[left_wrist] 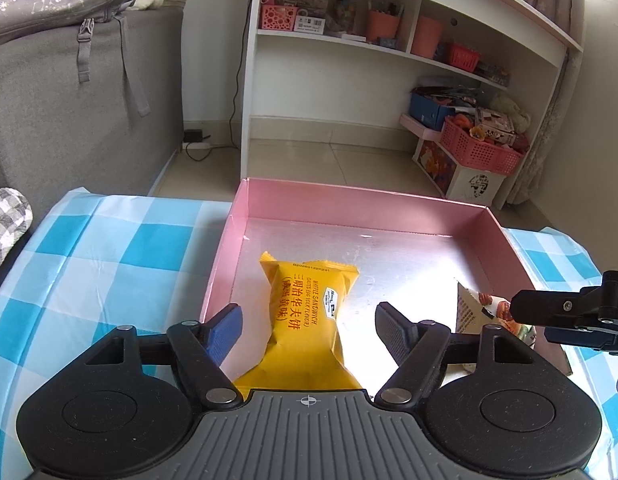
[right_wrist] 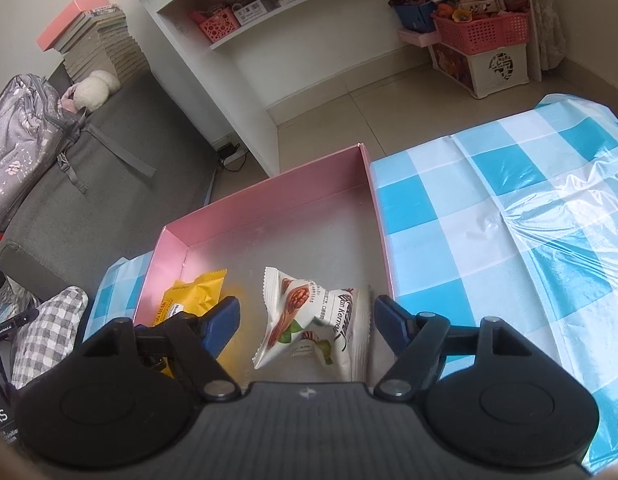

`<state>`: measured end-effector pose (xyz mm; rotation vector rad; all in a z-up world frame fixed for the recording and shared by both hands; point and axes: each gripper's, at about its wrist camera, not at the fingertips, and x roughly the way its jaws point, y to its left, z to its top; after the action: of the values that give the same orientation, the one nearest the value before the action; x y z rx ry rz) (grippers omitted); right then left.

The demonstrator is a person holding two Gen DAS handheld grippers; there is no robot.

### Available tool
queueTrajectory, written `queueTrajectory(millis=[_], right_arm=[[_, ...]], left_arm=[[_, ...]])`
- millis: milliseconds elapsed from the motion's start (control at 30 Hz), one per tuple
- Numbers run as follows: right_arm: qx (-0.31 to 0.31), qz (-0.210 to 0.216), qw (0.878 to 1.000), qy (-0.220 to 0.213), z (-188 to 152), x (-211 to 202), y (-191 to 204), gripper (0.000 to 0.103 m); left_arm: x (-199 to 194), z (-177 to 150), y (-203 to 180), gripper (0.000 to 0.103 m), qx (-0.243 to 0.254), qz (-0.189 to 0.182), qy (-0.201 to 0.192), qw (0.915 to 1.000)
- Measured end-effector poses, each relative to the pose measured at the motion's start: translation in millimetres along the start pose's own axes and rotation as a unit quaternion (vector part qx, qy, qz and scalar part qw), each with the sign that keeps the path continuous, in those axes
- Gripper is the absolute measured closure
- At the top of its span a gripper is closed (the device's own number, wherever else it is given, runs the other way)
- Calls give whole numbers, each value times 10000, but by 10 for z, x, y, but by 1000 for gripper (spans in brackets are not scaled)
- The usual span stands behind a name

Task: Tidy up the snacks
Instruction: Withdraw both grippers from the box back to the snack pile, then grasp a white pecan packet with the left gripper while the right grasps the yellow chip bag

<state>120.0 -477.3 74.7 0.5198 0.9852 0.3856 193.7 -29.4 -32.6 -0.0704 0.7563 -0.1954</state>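
Light: you have bright, soft daylight.
Glare: the pink box [left_wrist: 389,236] floor shines white; the tabletop [right_wrist: 549,208] plastic glints.
Edges: your fisheye bends them, corners dark.
Focus: sharp centrally, softer outward.

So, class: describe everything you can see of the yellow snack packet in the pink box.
The yellow snack packet is a glossy, pillow-shaped plastic wrapper with crimped, serrated ends and red print reading "Waffle Sandwich" beside Chinese characters. It lies flat on the floor of the pink box, near its left wall, between the open left gripper fingers, untouched.
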Motion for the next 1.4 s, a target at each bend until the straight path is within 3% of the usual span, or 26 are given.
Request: queueTrajectory(millis=[67,167,333,700,933,1400], right_arm=[[23,4,10000,22,5,-52,4,29],[-48,-101,9999,16,-5,-156,38,19],[-234,-36,9997,63,-52,-351,86,15],[-833,-142,9960,276,-310,-649,286,6],[-1848,-435,9789,757,-744,-507,506,8],[-2093,-111,9715,1109,-1122,-514,814,10]], left_arm=[[-74,-2,-8,21,52,-1,9,10000],[-222,-1,-4,15,123,-14,26,9999],[-481,-24,48,7,173,39,74,9998],[-1014,-294,232,5,265,432,617,9968],[-1176,-600,400,5,397,363,1038,9931],[-1383,-946,520,5,772,16,1244,9892]])
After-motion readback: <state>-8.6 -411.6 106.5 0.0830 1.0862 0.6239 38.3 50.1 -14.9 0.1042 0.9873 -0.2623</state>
